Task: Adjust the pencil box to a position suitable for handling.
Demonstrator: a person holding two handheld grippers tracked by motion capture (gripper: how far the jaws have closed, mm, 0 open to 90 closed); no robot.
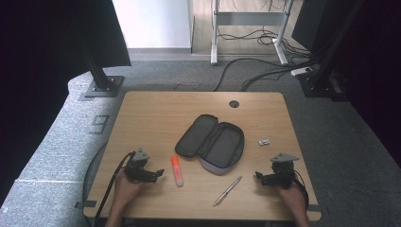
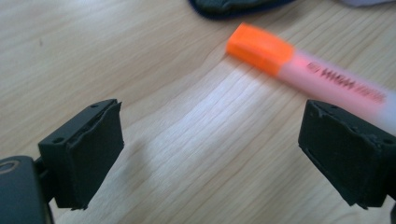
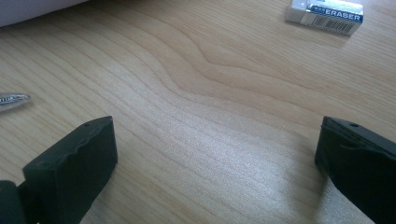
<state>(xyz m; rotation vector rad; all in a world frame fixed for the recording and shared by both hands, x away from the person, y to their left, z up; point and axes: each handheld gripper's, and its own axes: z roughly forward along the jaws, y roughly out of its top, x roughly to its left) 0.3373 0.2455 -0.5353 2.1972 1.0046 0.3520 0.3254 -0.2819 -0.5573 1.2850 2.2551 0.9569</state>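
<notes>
High view: left gripper [image 1: 161,173] is held wide open, nothing clamped, just left of the orange highlighter [image 1: 177,171] on the table's near side, lined up for a grab. Right gripper [image 1: 258,176] is parked wide open too, empty, near the pen [image 1: 227,190].

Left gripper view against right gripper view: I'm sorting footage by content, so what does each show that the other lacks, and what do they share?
The left gripper view has the orange-capped pink highlighter lying past the open left gripper, plus the dark edge of the open grey pencil case. The right gripper view has the small white eraser in its printed sleeve and the silver pen's tip beyond the open right gripper. Both share the light wooden table and black jaws standing apart with nothing between them.
</notes>
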